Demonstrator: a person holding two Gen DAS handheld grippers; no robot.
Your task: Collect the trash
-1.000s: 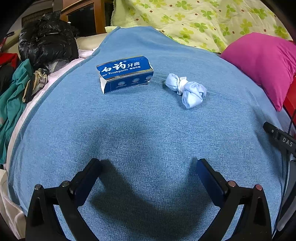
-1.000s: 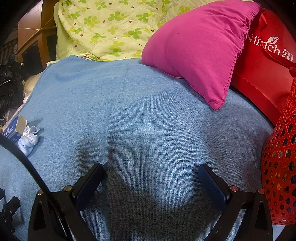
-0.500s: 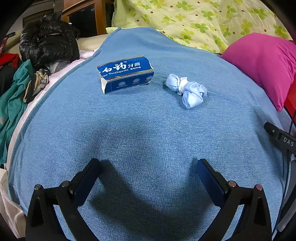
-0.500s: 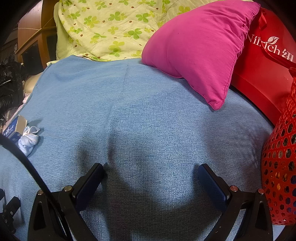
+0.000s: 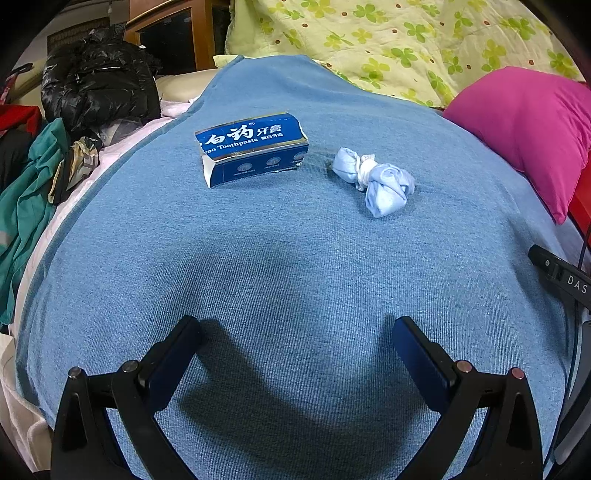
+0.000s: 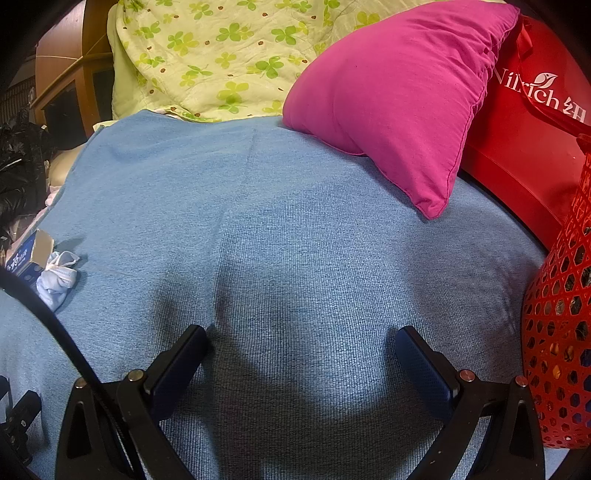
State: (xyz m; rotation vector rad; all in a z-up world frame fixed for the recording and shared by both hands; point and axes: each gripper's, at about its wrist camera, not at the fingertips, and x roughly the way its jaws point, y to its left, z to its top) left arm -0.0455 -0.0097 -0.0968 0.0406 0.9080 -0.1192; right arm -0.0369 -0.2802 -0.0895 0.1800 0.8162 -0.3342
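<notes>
Blue toothpaste box (image 5: 255,147) w/ white text, pale-blue wad (image 5: 376,181), magenta pillow (image 6: 391,96), red basket (image 6: 561,332) (hex mesh)

A bed is spread with a blue knit blanket (image 5: 295,258). At its head lies a pale green quilt (image 6: 221,55) printed with clover leaves, and a magenta pillow (image 6: 388,92) rests against it. Beyond the bed's far corner stands a wooden cabinet (image 5: 177,33) with dark panels. Clothes are heaped (image 5: 33,184) beside the bed's left edge.
</notes>
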